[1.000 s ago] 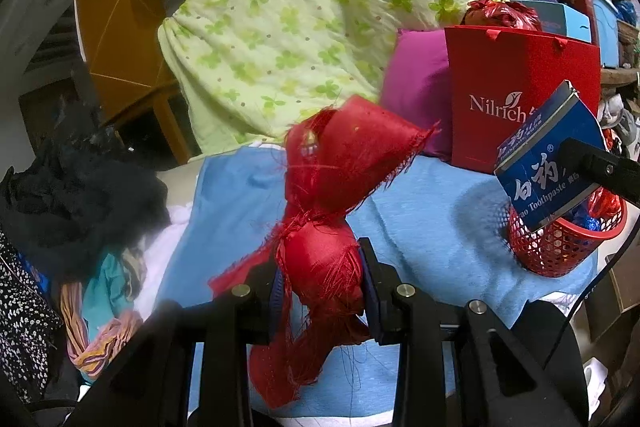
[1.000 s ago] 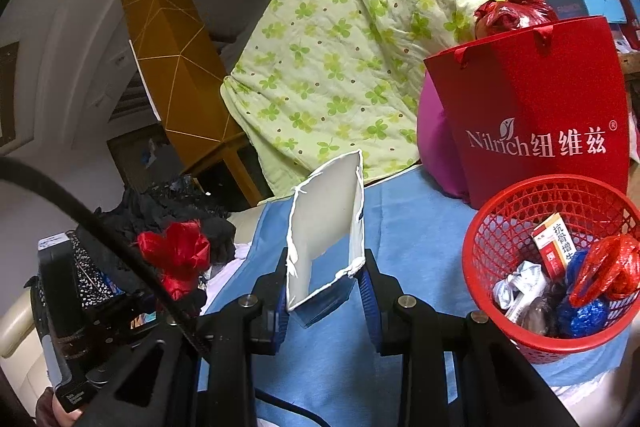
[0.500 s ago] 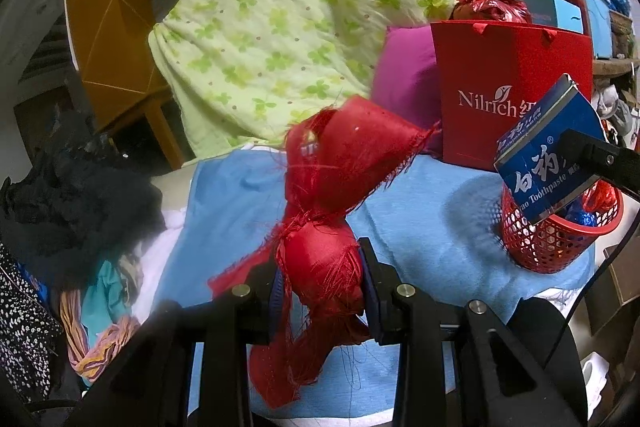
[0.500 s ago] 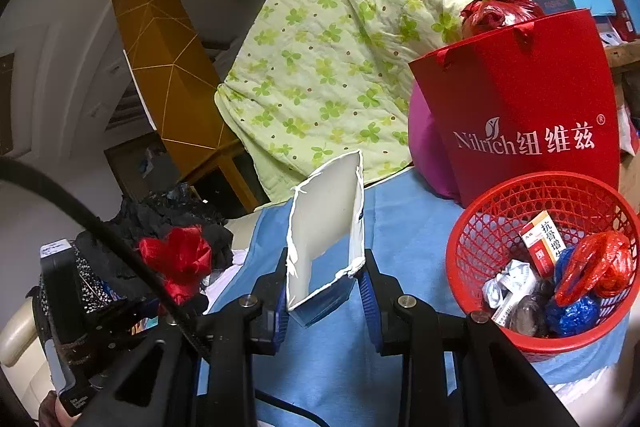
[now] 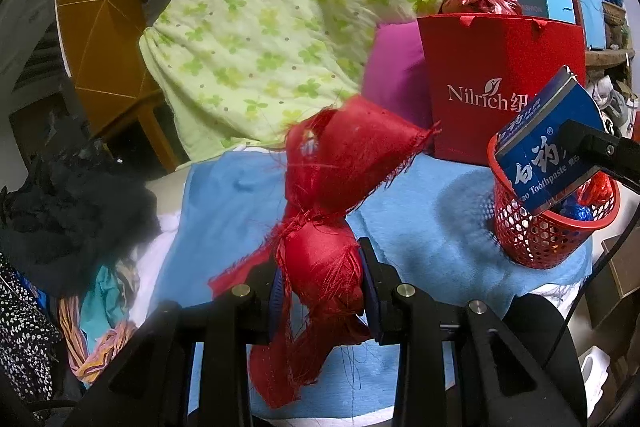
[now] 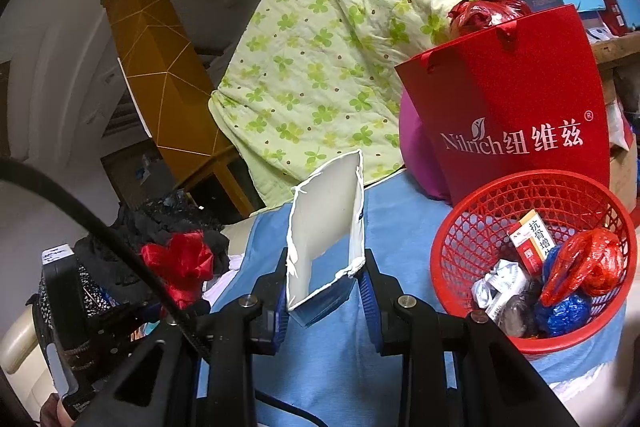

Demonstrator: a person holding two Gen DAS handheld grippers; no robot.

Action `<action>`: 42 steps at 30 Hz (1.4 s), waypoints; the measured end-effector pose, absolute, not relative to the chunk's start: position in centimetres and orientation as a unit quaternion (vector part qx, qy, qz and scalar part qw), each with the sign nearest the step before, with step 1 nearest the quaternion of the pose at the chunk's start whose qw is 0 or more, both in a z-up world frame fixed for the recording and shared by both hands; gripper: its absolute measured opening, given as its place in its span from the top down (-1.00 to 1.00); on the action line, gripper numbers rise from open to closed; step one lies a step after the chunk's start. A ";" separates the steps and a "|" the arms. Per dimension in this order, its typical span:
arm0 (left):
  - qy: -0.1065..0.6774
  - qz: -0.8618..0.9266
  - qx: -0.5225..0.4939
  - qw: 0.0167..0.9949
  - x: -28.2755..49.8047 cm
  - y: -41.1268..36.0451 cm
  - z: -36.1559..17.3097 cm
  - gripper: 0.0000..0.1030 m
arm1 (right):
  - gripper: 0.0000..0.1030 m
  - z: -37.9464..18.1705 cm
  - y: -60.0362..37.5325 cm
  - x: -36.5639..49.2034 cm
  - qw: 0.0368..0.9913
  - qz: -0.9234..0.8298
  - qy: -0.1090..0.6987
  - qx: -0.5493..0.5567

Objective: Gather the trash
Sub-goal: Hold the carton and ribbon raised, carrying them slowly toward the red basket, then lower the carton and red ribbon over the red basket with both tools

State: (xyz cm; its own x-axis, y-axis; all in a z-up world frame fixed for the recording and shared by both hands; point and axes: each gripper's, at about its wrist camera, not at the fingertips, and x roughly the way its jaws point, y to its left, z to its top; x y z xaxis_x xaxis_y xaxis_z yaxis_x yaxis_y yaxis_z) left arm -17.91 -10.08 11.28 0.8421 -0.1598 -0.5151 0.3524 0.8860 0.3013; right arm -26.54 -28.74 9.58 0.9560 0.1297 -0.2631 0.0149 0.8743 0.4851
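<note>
**Both claws loaded, basket close by**

Left claw (image 5: 322, 287) clamped on red rag (image 5: 320, 267): frayed satin-like scrap, knotted at the middle, pinched at the lower bunch, upper flap standing free above the jaws. Judged very light, soft, no shape of its own; loose threads likely to snag on the pads at release. Best hold at the knot or dense bunch, not the fringe.

Right claw (image 6: 324, 291) nearly closed on toothpaste box (image 6: 326, 227): torn open at the top, seemingly empty, gripped across the lower end, tilted. Judged light, thin card, easily crushed; current grip narrow but adequate. In the left view, box hanging over the basket's rim.

Basket (image 6: 472, 223): red mesh, on blue cloth (image 6: 400, 211), right of both claws, already holding a carton, wrappers and foil. Red bag (image 6: 520, 99) just behind it.
</note>
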 end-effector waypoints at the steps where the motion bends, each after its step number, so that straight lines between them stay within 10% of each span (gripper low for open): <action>1: 0.245 -0.137 0.197 0.939 -17.9 -10.2 11.3 0.32 | 0.36 9.6 -28.8 -26.5 0.957 0.030 0.145 0.250; 42: 0.240 -0.169 0.236 0.926 -19.2 -14.7 11.0 0.31 | 0.36 9.0 -32.5 -29.3 0.949 0.000 0.127 0.287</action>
State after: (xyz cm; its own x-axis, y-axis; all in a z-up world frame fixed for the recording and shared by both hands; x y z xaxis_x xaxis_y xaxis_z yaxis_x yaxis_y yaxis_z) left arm -19.19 -14.72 11.04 0.8275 -0.1990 -0.5249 0.4263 0.8312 0.3569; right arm -29.33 -32.50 8.97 0.9677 0.0730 -0.2414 0.0731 0.8349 0.5456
